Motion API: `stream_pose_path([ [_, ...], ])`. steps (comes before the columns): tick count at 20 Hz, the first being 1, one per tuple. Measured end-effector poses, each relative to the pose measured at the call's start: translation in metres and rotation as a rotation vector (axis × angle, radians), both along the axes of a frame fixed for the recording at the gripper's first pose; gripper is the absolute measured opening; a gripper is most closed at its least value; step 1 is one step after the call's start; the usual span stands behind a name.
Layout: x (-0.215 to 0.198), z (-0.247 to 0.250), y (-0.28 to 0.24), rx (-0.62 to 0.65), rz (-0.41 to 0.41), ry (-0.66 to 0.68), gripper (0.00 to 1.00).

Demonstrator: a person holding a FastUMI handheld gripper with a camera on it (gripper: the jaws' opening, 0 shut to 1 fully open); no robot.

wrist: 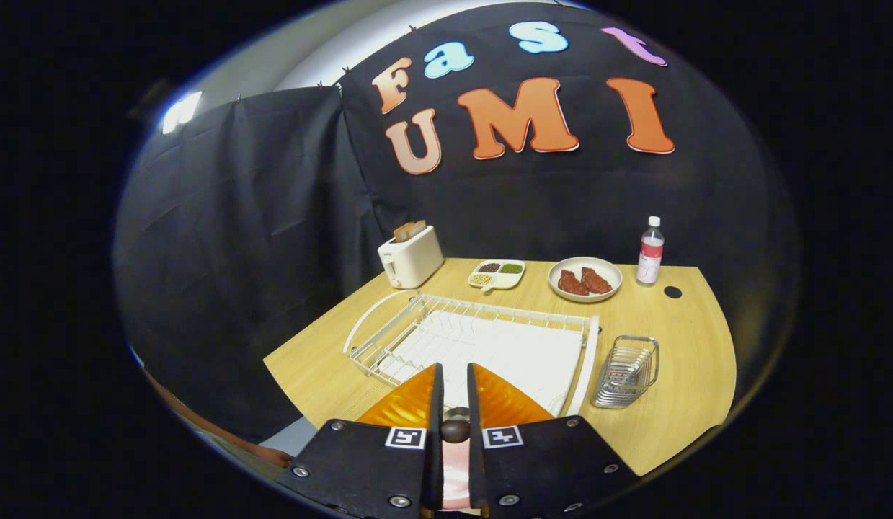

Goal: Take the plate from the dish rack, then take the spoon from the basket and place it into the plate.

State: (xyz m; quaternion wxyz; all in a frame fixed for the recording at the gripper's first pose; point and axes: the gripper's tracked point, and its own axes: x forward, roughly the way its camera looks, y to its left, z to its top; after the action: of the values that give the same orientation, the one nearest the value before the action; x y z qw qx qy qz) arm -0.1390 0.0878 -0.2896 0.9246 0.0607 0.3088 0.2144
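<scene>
While the dish rack (pixel 475 339) stood just ahead of it, the hand-held gripper (pixel 455 393) was held with its fingers nearly closed; a pale pink thing, possibly the plate's rim (pixel 457 476), was seen between them, though a firm grip could not be told.

If a plate, it was judged stiff, smooth, breakable, best pinched at the rim. The wire basket (pixel 628 371) beside the rack looked empty; no spoon was made out. Farther back on the desk (pixel 677 339), meat was held in a bowl (pixel 584 279) and toppings in a divided tray (pixel 496 274).
</scene>
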Motion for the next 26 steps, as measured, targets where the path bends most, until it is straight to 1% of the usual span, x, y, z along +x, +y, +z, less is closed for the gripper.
stream_pose_path([
  [3, -0.018, -0.023, 0.012, -0.009, 0.048, 0.045, 0.14],
  [8, -0.037, -0.054, 0.022, -0.005, 0.088, 0.099, 0.14],
  [14, -0.054, -0.076, 0.023, -0.068, 0.146, 0.117, 0.14],
  [16, -0.061, -0.081, 0.017, -0.097, 0.149, 0.113, 0.15],
  [18, -0.071, -0.078, 0.011, -0.092, 0.149, 0.110, 0.15],
  [20, -0.080, -0.084, 0.005, -0.102, 0.169, 0.136, 0.16],
  [26, -0.104, -0.118, -0.028, -0.208, 0.216, 0.207, 0.18],
])
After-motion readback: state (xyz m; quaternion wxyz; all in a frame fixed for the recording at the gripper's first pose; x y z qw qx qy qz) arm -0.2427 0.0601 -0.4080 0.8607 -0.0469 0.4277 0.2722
